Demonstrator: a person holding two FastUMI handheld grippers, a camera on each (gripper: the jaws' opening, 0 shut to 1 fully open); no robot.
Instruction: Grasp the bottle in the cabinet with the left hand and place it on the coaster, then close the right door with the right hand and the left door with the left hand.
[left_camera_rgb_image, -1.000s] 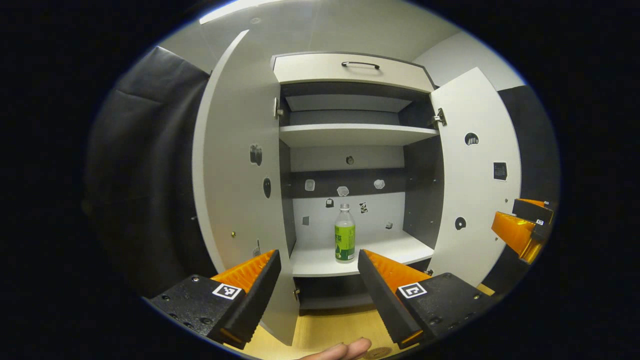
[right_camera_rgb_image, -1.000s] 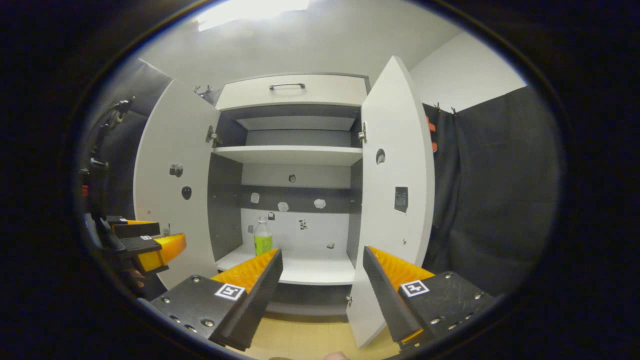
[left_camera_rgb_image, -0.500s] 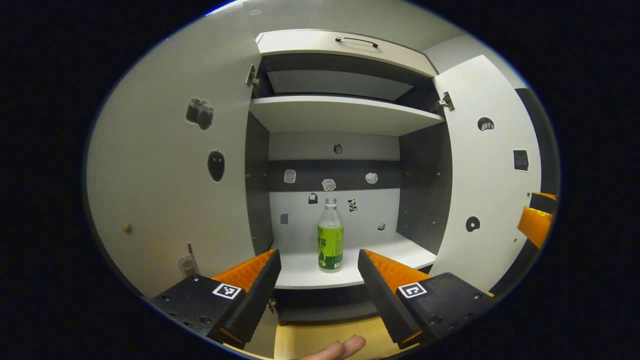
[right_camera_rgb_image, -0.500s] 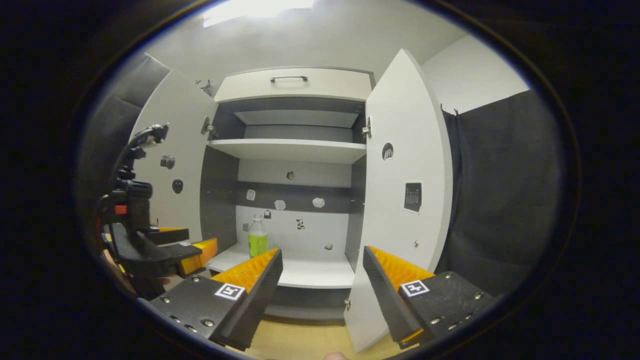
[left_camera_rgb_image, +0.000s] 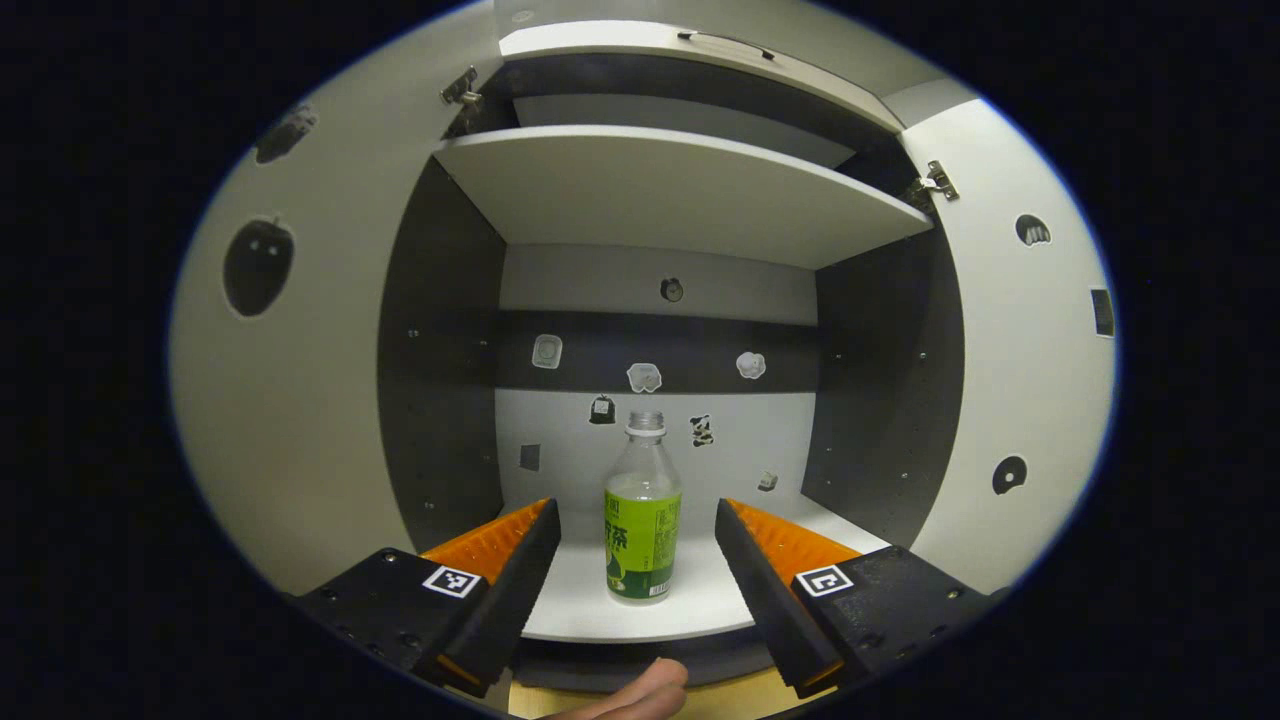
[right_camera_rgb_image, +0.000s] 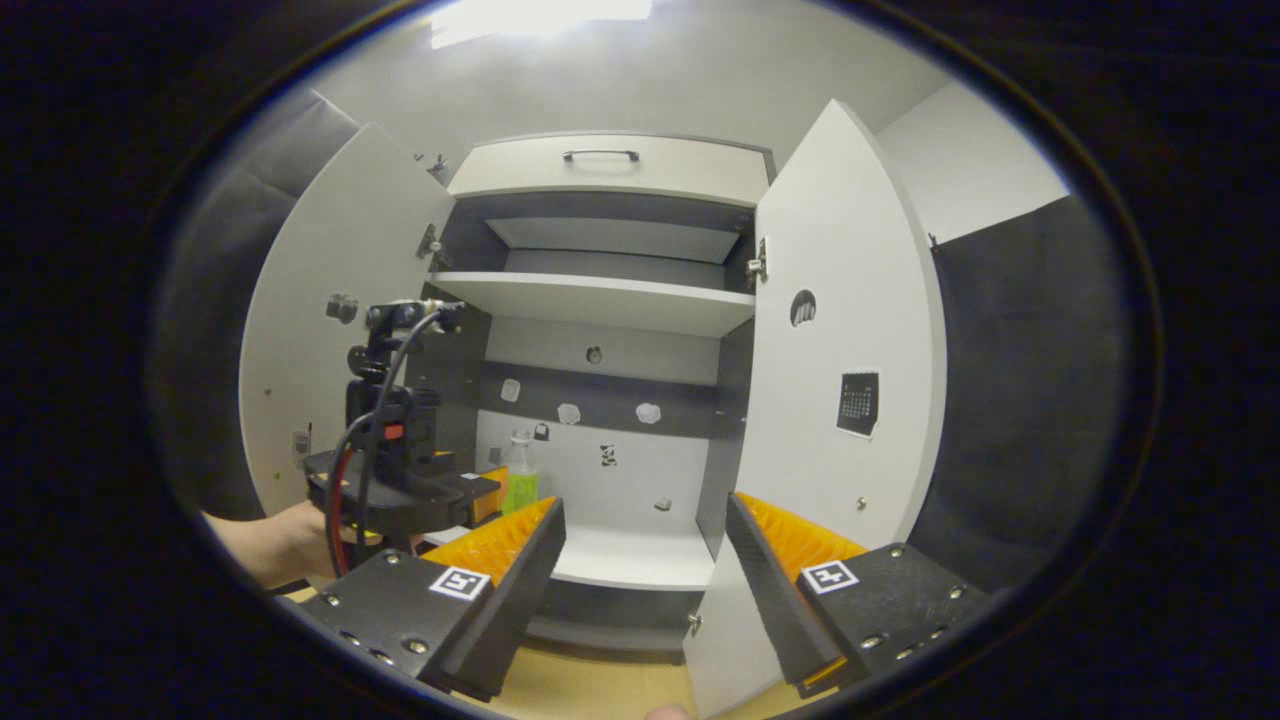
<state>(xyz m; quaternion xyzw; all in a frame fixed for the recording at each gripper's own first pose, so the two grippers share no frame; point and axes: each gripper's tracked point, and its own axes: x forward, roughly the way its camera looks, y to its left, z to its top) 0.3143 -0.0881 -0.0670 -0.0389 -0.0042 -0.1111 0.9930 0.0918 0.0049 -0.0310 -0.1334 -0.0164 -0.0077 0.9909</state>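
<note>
Bottle (left_camera_rgb_image: 642, 520) upright near front of lower cabinet shelf (left_camera_rgb_image: 700, 610), both doors open | left tongs (left_camera_rgb_image: 632, 545) spread wide, framing it, not touching | right tongs (right_camera_rgb_image: 645, 560) released, holding nothing | risk: an off-centre finger nudges and topples the tall, narrow bottle.

bottle (right_camera_rgb_image: 519, 478) half hidden behind left tongs (right_camera_rgb_image: 470, 492)

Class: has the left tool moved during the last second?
Yes. The left tool has advanced toward the cabinet; the bottle and shelf loom larger.
</note>
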